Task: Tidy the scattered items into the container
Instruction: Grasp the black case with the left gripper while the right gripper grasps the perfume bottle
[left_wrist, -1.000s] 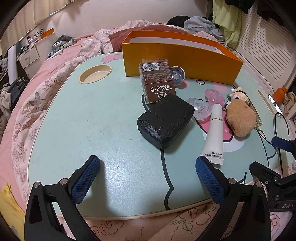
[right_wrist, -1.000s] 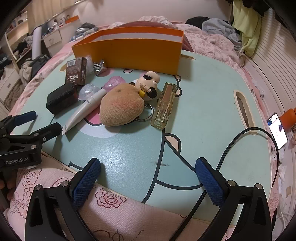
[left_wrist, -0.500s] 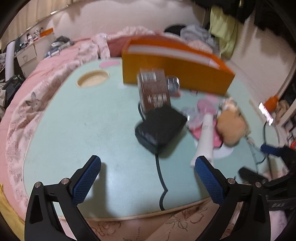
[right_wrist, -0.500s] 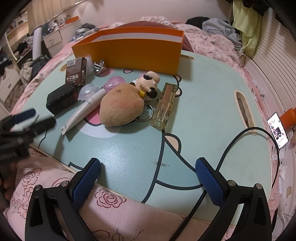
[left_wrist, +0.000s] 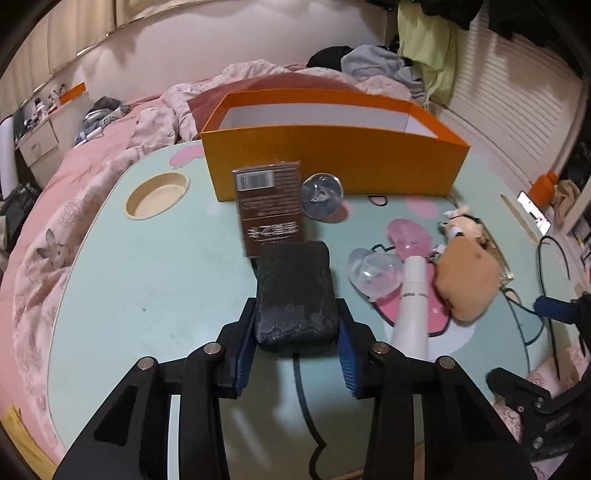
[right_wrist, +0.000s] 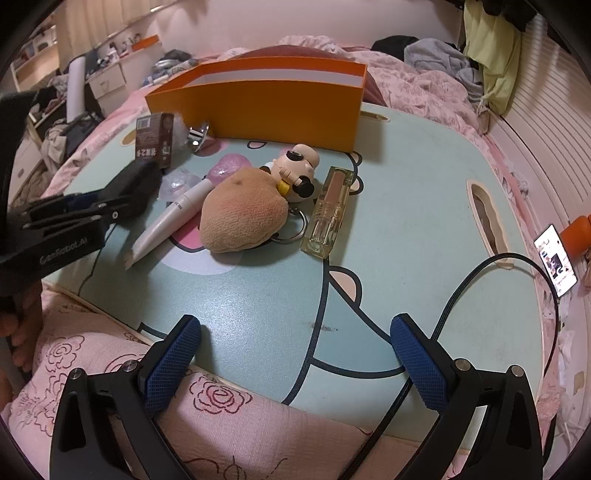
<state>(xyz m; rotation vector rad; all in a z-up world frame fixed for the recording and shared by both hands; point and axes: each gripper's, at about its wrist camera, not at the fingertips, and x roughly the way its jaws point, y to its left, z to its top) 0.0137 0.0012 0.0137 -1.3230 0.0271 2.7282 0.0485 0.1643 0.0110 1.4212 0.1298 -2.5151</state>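
My left gripper (left_wrist: 295, 343) is shut on a black textured case (left_wrist: 295, 291) on the mint table (left_wrist: 147, 280); it also shows in the right wrist view (right_wrist: 122, 199). Behind the case lie a brown box (left_wrist: 269, 206) and a clear round lid (left_wrist: 322, 196). The orange container (left_wrist: 332, 162) stands at the back, open on top. A white tube (left_wrist: 412, 302), clear and pink plastic pieces (left_wrist: 376, 273), a tan plush (right_wrist: 242, 210), a white figure keychain (right_wrist: 297, 171) and a glass bottle (right_wrist: 328, 210) lie to the right. My right gripper (right_wrist: 295, 354) is open and empty at the table's near edge.
A black cable (right_wrist: 461, 291) runs across the table's right side. A phone (right_wrist: 556, 260) lies off the right edge. A round cup recess (left_wrist: 157, 194) sits at the table's left. Pink bedding (left_wrist: 74, 192) surrounds the table.
My left gripper moved forward to the black case and closed its fingers on it. The right gripper has not moved.
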